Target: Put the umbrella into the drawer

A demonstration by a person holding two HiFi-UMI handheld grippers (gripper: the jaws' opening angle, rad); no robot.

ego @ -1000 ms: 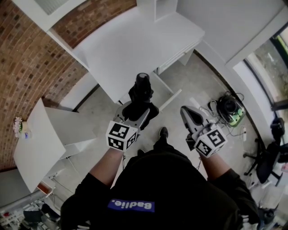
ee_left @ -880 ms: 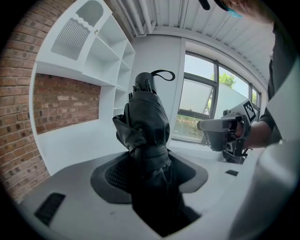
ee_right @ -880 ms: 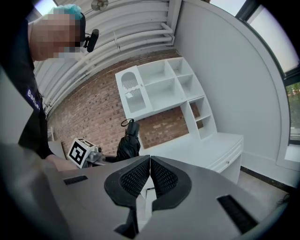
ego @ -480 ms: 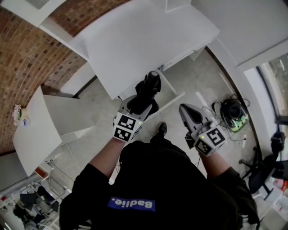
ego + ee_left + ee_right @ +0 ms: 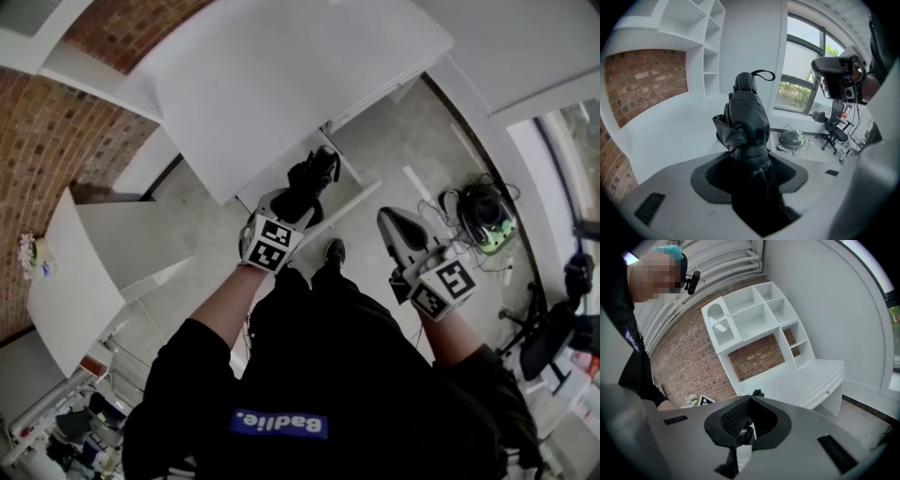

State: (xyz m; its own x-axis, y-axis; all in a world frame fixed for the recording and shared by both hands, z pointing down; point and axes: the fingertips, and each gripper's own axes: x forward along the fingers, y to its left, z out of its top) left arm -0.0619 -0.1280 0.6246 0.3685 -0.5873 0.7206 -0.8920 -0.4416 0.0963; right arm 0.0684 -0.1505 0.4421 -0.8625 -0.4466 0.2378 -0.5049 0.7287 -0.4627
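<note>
A black folded umbrella [image 5: 310,180] [image 5: 745,117] with a wrist loop at its top stands between the jaws of my left gripper [image 5: 287,208] [image 5: 750,168], which is shut on its lower part. In the head view the umbrella hangs over the open white drawer [image 5: 356,202] that juts out from under the white desk [image 5: 281,84]. My right gripper [image 5: 395,225] [image 5: 748,401] is off to the right over the floor, shut, with nothing in it. In the right gripper view the umbrella's tip [image 5: 757,393] peeks over that gripper's jaws.
A white side table [image 5: 75,281] with a small flower pot [image 5: 28,253] stands at the left. A green and black device with cables [image 5: 483,225] lies on the floor at the right, and an office chair [image 5: 562,328] beyond it. A white shelf unit [image 5: 754,315] rises above the desk.
My left gripper has sunk and moved forward with the umbrella, which now hangs over the open drawer. The right gripper has shifted a little and stays shut.
</note>
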